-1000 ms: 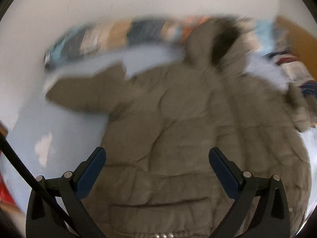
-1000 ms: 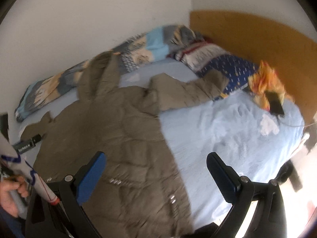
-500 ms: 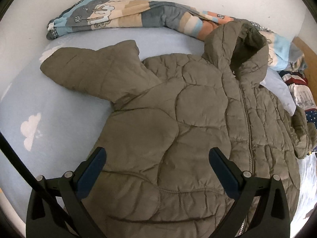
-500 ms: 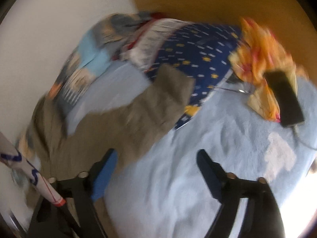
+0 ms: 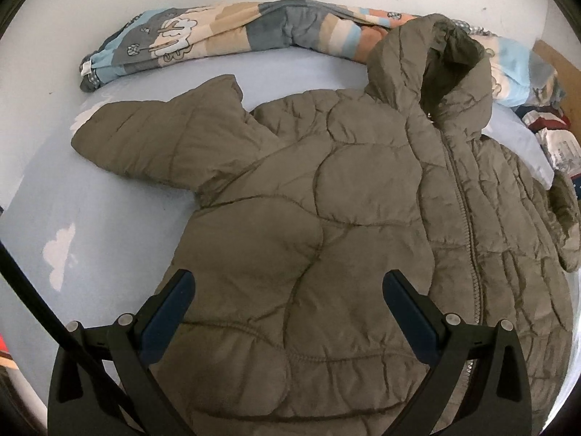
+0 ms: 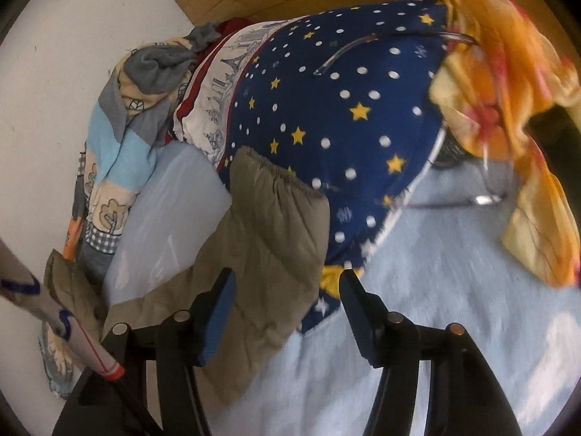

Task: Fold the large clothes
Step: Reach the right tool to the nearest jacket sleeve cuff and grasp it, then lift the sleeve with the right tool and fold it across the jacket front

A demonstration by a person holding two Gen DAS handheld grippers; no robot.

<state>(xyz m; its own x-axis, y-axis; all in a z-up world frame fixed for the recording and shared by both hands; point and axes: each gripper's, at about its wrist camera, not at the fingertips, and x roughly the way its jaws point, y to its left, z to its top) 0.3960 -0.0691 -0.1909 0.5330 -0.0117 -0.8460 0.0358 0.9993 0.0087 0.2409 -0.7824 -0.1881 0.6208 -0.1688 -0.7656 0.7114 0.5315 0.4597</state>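
Right gripper (image 6: pixel 285 290) hung above the jacket sleeve (image 6: pixel 268 239), jaws closing with the sleeve's edge between them, pads not yet pressing. Beyond it the cuff lay on a starry pillow (image 6: pixel 345 109); blur smeared the orange cloth (image 6: pixel 508 109). Left gripper (image 5: pixel 288 287) stood released over the jacket (image 5: pixel 326 218), whose hem was cut off below.

Bed (image 5: pixel 120 203), pale blue sheet: olive puffer jacket (image 5: pixel 326 225) spread flat; patterned blanket (image 5: pixel 225 36) along far edge; starred pillow (image 6: pixel 345 109) right.
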